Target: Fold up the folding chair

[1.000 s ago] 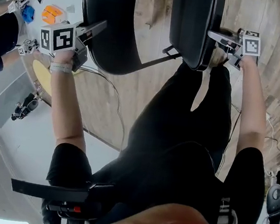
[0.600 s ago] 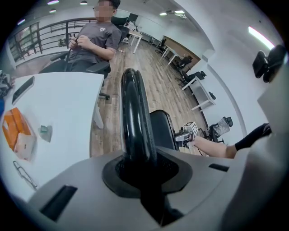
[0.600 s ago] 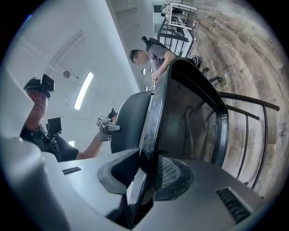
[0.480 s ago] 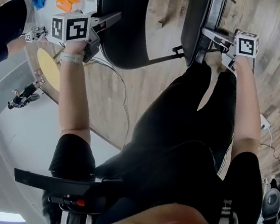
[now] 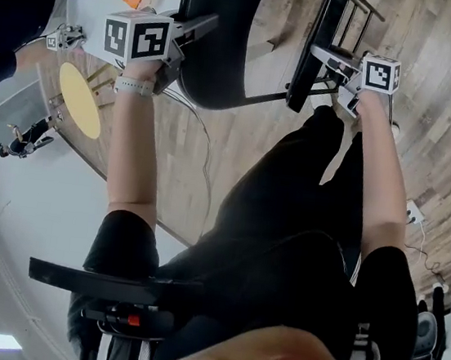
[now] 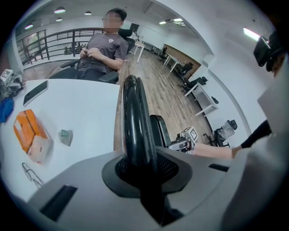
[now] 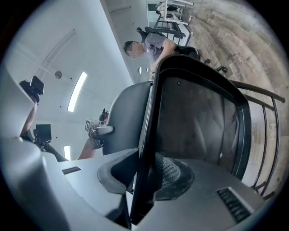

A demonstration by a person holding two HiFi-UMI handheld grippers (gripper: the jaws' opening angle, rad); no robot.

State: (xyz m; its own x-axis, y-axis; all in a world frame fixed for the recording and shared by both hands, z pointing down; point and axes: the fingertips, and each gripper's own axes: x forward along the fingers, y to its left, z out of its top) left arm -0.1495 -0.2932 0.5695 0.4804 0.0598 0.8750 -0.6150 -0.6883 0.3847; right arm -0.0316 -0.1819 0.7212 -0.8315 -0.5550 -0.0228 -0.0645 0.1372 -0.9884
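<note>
1. Wood floor [image 5: 246, 149] open to R; white surface [image 5: 92, 1] close on L.
2. Folding chair [image 5: 223, 76] held ahead of legs.
3. Left forearm [image 5: 131, 146] and right forearm [image 5: 378, 179] both stretched fwd.
4. Left tongs [image 5: 206, 24] clamped on rounded panel [image 6: 135, 122] rim; right tongs [image 5: 318, 54] clamped on framed panel [image 7: 198, 122] edge.
5. Vs 1 s ago: framed panel more edge-on.

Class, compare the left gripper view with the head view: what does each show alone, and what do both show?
Left gripper view only: a seated person in a grey shirt. Head view only: the wearer's black-clad legs and a yellow disc. Both: the orange packet, the black folding chair and the right gripper gripping it.
</note>
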